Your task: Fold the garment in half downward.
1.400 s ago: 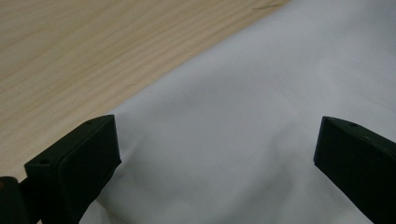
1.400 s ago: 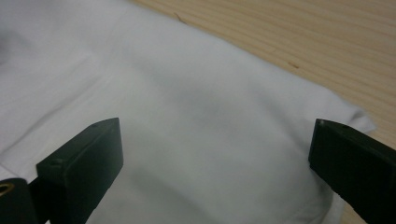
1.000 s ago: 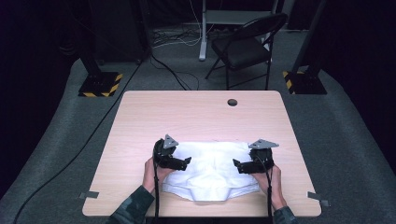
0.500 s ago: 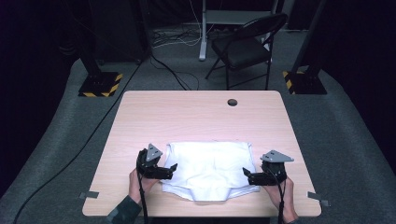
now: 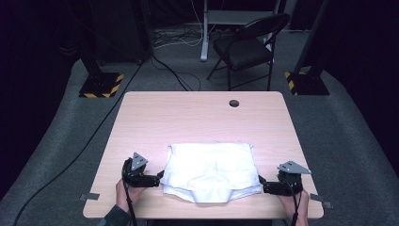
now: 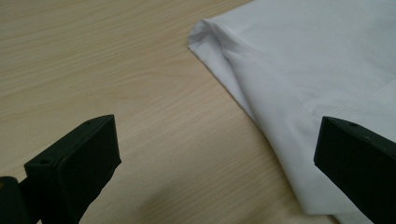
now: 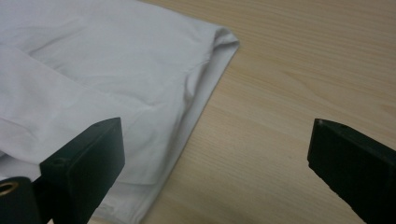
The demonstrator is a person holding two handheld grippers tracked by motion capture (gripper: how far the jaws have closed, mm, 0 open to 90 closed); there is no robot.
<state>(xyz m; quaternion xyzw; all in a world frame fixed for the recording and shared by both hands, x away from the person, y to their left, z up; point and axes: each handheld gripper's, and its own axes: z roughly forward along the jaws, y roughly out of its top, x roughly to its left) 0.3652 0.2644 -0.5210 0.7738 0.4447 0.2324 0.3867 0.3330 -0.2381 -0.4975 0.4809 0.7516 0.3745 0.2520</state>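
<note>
A folded white cloth (image 5: 211, 170) lies on the wooden table (image 5: 188, 122) near its front edge. My left gripper (image 5: 159, 179) rests at the cloth's left edge, jaws open wide and holding nothing. In the left gripper view the white cloth (image 6: 317, 79) spreads across the right, one jaw over its edge and the other over bare wood. My right gripper (image 5: 262, 184) sits at the cloth's right edge, also open and empty. The right gripper view has the white cloth (image 7: 93, 70) at left, its folded corner pointing away, and bare wood between the jaws.
A small round cable hole (image 5: 234, 103) marks the table's far side. Beyond the table stand a black folding chair (image 5: 249, 47), two stand bases with yellow-black stripes (image 5: 101, 84) and cables on grey carpet. The table's far half is bare wood.
Both grippers let go of the cloth and drew outward to its left and right edges, towards the table's front. The cloth now lies flat and still.
</note>
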